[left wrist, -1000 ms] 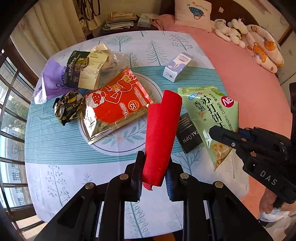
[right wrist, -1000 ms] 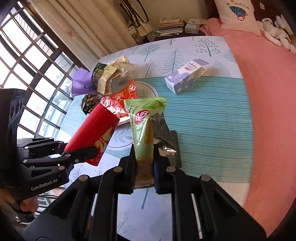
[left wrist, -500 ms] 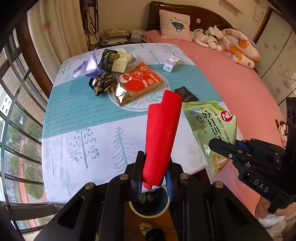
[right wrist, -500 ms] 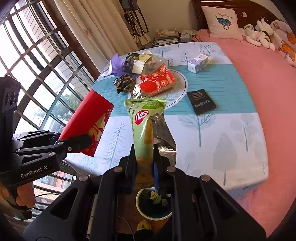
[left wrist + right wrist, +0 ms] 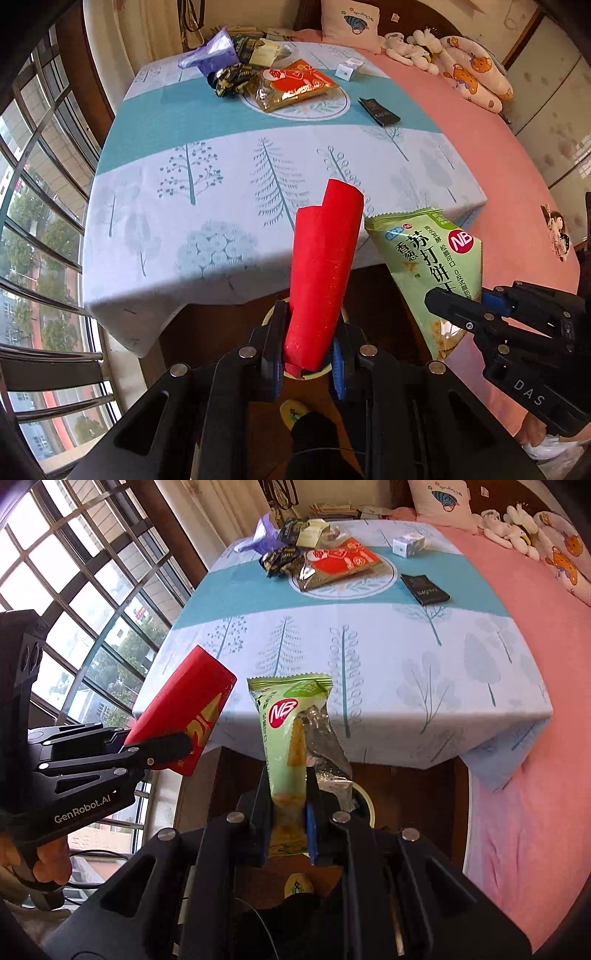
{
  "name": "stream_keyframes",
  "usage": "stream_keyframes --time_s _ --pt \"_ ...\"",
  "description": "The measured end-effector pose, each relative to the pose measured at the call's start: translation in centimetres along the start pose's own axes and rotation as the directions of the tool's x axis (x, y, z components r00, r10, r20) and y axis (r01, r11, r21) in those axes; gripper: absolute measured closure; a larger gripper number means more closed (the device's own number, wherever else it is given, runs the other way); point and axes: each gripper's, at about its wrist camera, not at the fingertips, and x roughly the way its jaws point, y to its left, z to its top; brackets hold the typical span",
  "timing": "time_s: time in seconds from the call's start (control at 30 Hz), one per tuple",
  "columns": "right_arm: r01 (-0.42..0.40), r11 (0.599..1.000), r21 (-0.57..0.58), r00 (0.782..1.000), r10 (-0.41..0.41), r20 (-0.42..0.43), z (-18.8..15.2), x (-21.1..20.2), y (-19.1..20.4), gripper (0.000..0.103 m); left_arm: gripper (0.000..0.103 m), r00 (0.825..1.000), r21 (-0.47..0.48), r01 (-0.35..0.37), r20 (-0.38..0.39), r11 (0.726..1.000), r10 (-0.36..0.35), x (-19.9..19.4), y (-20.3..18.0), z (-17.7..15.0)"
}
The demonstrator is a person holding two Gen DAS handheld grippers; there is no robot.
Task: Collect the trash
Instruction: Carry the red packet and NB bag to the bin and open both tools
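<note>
Change: both hands have drawn back from the bench [image 5: 229, 206] and now hang off its near edge, over the round bin on the floor [image 5: 364, 801].
Left tongs [image 5: 308, 354]: clamped on the rolled red paper packet [image 5: 325, 273].
Right tongs [image 5: 290, 823]: clamped on the green biscuit wrapper [image 5: 288, 738].
Meaning: both pieces look ready to drop.
Left behind: red foil pouch [image 5: 295, 86] and other wrappers on the far part of the bench.

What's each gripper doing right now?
Left gripper: shut on the red packet.
Right gripper: shut on the green cracker wrapper.
</note>
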Motion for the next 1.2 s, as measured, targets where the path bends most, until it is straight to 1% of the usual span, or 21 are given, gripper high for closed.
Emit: stream_keyframes --time_s 0.13,0.3,0.47,0.57,0.63,0.7,0.8,0.9,0.93,0.97,1.0,1.03,1.07,1.1,1.13,1.17,1.2 --pt "-0.001 0.999 0.051 0.997 0.005 -0.083 -2.2 3.4 -1.2 0.091 0.084 0.998 -0.014 -0.004 -0.068 1.000 0.003 2.9 0.1 -2.7" --pt "0.003 0.991 0.136 0.982 0.023 -0.188 -6.2 9.0 -3.0 0.091 0.084 0.986 -0.033 -0.026 -0.163 0.999 0.020 8.3 0.3 -6.0" --pt "0.041 0.972 0.231 0.958 0.028 -0.286 -11.0 17.1 -6.1 0.091 0.084 0.972 -0.060 -0.049 -0.231 0.997 0.034 16.8 1.0 -9.2" --pt "0.076 0.953 0.293 0.940 0.029 -0.339 -13.7 22.6 -8.5 0.091 0.084 0.966 -0.079 -0.058 -0.256 0.995 0.036 22.4 1.3 -10.7" --pt "0.087 0.939 0.332 0.932 0.041 -0.361 -15.5 26.2 -10.0 0.091 0.084 0.963 -0.091 -0.057 -0.267 0.994 0.031 25.8 1.5 -11.6" --pt "0.096 0.934 0.345 0.926 0.043 -0.376 -16.8 29.3 -11.1 0.091 0.084 0.960 -0.103 -0.054 -0.279 0.993 0.023 29.2 1.6 -12.5" --pt "0.105 0.932 0.347 0.921 0.041 -0.386 -18.6 33.6 -12.6 0.091 0.083 0.954 -0.105 -0.052 -0.298 0.993 0.018 33.8 1.8 -13.6" --pt "0.109 0.933 0.342 0.920 0.036 -0.391 -19.4 37.2 -13.6 0.090 0.083 0.950 -0.093 -0.059 -0.312 0.994 0.027 37.5 2.0 -15.0" --pt "0.111 0.933 0.342 0.919 0.035 -0.392 -19.7 38.1 -13.9 0.090 0.080 0.947 -0.093 -0.060 -0.319 0.994 0.027 38.7 2.1 -15.3" --pt "0.111 0.932 0.345 0.919 0.036 -0.393 -20.1 38.9 -14.2 0.087 0.078 0.946 -0.093 -0.066 -0.323 0.993 0.032 39.7 2.3 -15.8" --pt "0.112 0.931 0.348 0.919 0.035 -0.392 -20.3 39.6 -14.4 0.084 0.072 0.945 -0.094 -0.073 -0.326 0.993 0.039 40.5 2.5 -16.1" --pt "0.114 0.930 0.349 0.921 0.033 -0.389 -20.5 40.2 -14.6 0.073 0.063 0.944 -0.092 -0.082 -0.328 0.992 0.047 41.1 2.5 -16.3" --pt "0.109 0.930 0.351 0.923 0.036 -0.382 -21.0 40.6 -14.7 0.059 0.058 0.942 -0.090 -0.088 -0.331 0.992 0.053 41.8 2.7 -16.5" --pt "0.100 0.929 0.355 0.926 0.044 -0.375 -21.0 40.9 -15.0 0.053 0.050 0.941 -0.090 -0.096 -0.332 0.991 0.061 42.2 2.8 -16.7" --pt "0.099 0.930 0.355 0.927 0.043 -0.372 -21.1 41.2 -15.2 0.051 0.039 0.942 -0.091 -0.108 -0.328 0.990 0.073 42.6 3.1 -16.6" --pt "0.104 0.930 0.353 0.928 0.038 -0.371 -21.0 41.5 -15.5 0.051 0.033 0.941 -0.091 -0.122 -0.327 0.988 0.086 43.2 3.4 -16.6" --pt "0.108 0.930 0.352 0.928 0.032 -0.371 -20.9 41.7 -15.8 0.051 0.021 0.941 -0.093 -0.129 -0.326 0.987 0.092 43.5 3.6 -16.6"
